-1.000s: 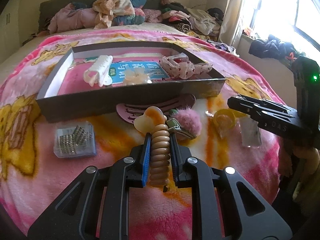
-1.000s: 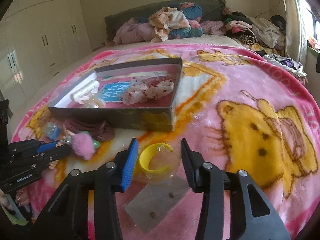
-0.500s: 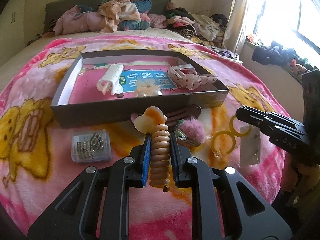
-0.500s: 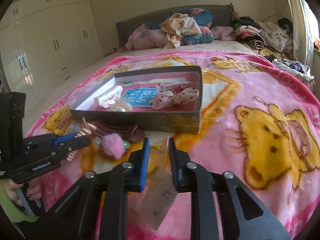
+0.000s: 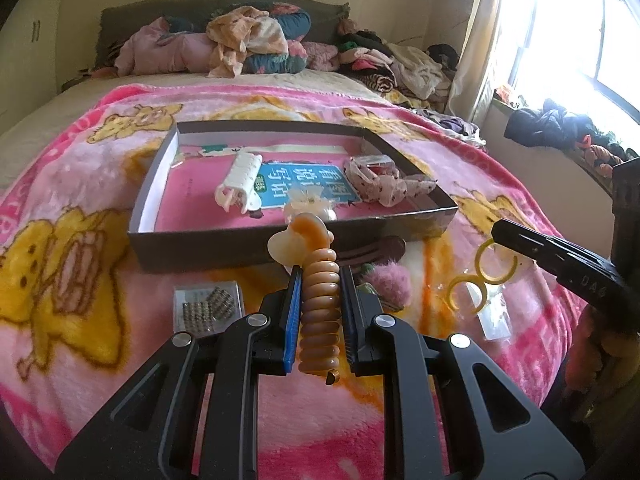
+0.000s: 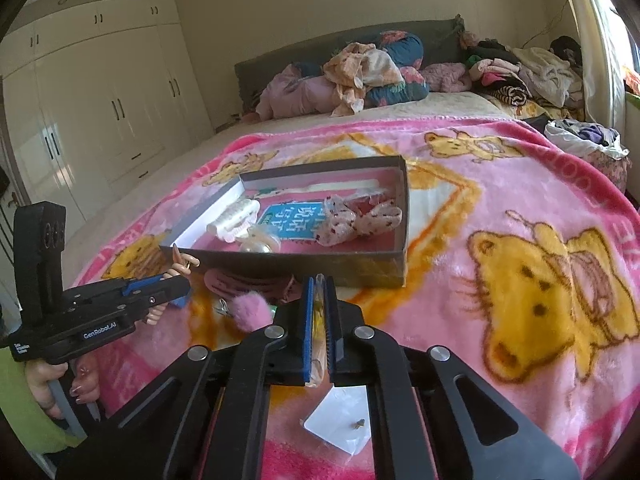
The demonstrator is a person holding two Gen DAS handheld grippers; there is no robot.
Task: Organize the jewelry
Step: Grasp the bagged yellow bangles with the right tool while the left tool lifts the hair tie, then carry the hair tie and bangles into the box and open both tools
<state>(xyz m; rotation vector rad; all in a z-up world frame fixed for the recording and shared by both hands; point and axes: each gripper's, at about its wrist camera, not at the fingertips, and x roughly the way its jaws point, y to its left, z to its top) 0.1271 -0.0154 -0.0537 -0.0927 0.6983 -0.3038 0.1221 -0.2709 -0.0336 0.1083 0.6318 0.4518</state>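
Coiled hair tie [image 5: 319,308]: pinched in our left gripper [image 5: 319,280]. Our right gripper [image 6: 318,292] clamps a clear packet [image 6: 319,320]; its yellow rings [image 5: 478,280] show only in the left view.

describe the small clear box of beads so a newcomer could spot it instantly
Start at the shallow dark cardboard tray on the pink cartoon-bear blanket. Just outside its near-left corner lies a small clear plastic box of metallic beads. It is the only rigid, transparent, square item among soft hair accessories.

Right gripper [image 6: 318,300] jaws clamped on clear packet [image 6: 320,344] above pink blanket [image 6: 500,184], near dark box [image 6: 402,216].
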